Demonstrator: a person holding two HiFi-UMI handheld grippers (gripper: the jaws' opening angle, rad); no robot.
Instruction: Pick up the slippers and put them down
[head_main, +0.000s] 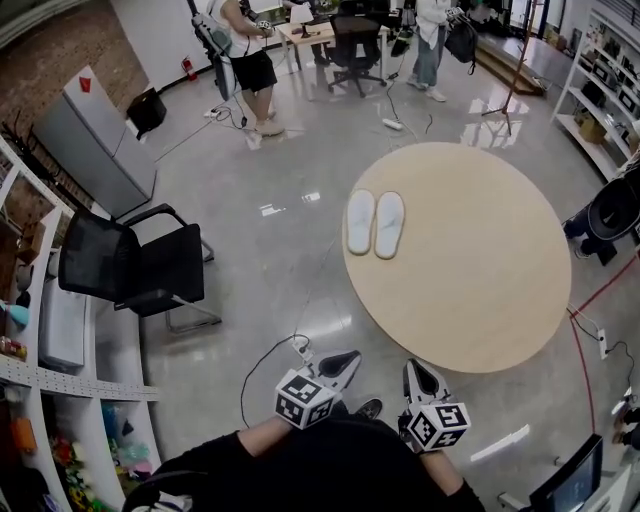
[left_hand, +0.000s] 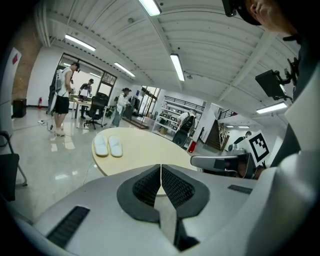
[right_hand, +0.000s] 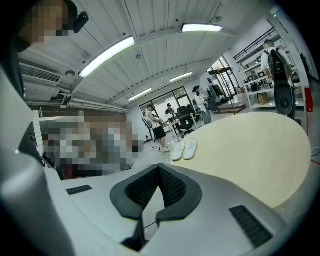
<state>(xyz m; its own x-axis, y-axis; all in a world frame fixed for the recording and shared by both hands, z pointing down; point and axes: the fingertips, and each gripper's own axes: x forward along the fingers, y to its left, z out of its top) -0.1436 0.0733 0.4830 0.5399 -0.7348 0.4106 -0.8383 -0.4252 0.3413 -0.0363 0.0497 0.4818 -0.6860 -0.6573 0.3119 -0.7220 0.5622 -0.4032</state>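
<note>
White slippers (head_main: 361, 222) lie parallel on table (head_main: 480, 300), long axes approx near-to-far.

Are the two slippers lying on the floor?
No, both slippers lie side by side on the round table.

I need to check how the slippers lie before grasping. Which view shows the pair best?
The head view: it looks down on the slippers, a white pair side by side near the round table's edge. Both gripper views show them small and at a low angle, beyond the shut jaws.
</note>
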